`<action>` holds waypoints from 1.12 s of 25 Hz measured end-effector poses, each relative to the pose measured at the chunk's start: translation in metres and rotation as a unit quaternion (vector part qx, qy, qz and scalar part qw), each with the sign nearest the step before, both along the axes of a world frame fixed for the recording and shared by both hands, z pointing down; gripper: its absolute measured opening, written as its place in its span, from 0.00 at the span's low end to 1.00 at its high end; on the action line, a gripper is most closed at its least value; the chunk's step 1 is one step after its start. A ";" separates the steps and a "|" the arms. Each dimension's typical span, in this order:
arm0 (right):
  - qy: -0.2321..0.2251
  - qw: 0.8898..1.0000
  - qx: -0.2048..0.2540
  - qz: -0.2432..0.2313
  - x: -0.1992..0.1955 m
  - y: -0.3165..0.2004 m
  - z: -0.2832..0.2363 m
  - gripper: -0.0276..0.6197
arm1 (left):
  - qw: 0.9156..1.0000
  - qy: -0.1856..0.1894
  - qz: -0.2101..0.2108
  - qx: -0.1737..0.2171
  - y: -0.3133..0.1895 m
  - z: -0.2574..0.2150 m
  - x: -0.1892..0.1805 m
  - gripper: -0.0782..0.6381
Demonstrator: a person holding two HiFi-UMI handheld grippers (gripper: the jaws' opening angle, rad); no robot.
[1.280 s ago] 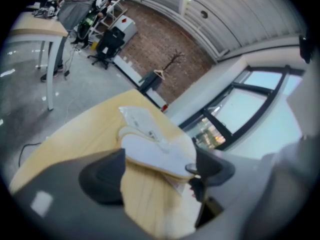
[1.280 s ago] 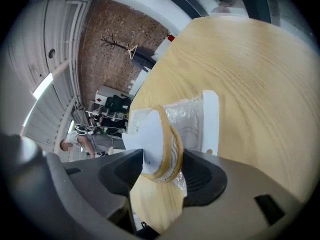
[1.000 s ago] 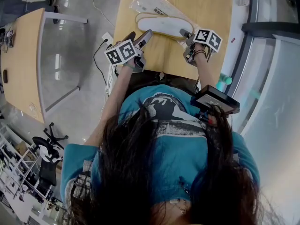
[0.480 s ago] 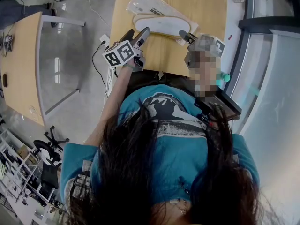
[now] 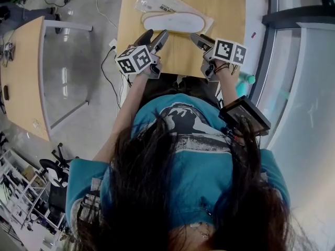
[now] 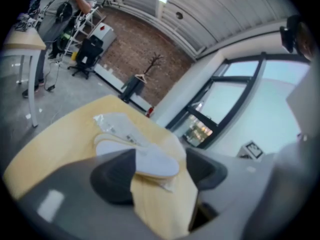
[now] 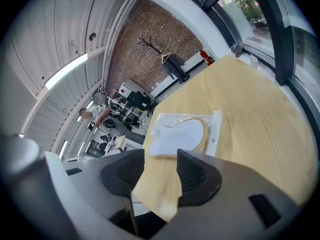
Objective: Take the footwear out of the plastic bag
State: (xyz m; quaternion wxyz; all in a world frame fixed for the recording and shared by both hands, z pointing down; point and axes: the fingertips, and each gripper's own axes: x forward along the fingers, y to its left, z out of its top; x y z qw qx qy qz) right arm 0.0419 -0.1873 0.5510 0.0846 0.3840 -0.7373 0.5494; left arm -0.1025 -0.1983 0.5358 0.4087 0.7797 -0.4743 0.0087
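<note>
A pair of flat white slippers (image 5: 172, 22) with tan edges lies with a clear plastic bag (image 5: 156, 1) on the far half of the wooden table (image 5: 225, 4). How far they stick out of the bag I cannot tell. My left gripper (image 5: 152, 38) hovers over the table's near edge, a little short of the slippers; its jaws are closing on nothing. My right gripper (image 5: 198, 40) hovers near the slippers' right end, jaws also closing on nothing. The slippers (image 6: 150, 160) show beyond the left gripper (image 6: 160, 173), and the slippers (image 7: 180, 136) and bag (image 7: 215, 134) beyond the right gripper (image 7: 160, 176).
A second wooden table (image 5: 23, 72) stands to the left across grey floor with cables (image 5: 112, 61). A glass wall (image 5: 298, 67) runs along the right side. A dark flat device (image 5: 244, 115) hangs at the person's chest. Office chairs (image 5: 52, 166) stand at the lower left.
Both grippers have drawn back from the slippers toward the table's near edge. The right gripper no longer sits at the slippers' end.
</note>
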 end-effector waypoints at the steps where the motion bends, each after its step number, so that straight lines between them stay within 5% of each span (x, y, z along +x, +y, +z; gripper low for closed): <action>1: 0.001 1.000 0.003 0.001 -0.002 0.001 -0.001 0.33 | 1.000 0.000 0.002 0.000 0.001 -0.001 0.001 0.54; 3: 0.003 1.000 0.010 0.003 -0.002 0.007 -0.006 0.18 | 1.000 -0.002 0.007 0.004 0.007 -0.005 0.006 0.50; 8: -0.010 1.000 0.026 -0.007 0.019 0.059 -0.026 0.14 | 0.997 -0.051 -0.008 0.052 0.056 -0.027 0.026 0.21; 11: -0.019 0.999 0.035 -0.019 0.030 0.080 -0.032 0.14 | 0.995 -0.072 -0.019 0.067 0.075 -0.032 0.038 0.12; 20: -0.028 0.998 0.038 -0.049 0.065 0.151 -0.015 0.12 | 0.995 -0.069 -0.049 0.055 0.158 -0.013 0.079 0.11; 28: -0.046 0.996 0.019 -0.072 0.058 0.190 -0.005 0.12 | 0.995 -0.075 -0.063 0.028 0.210 -0.007 0.079 0.11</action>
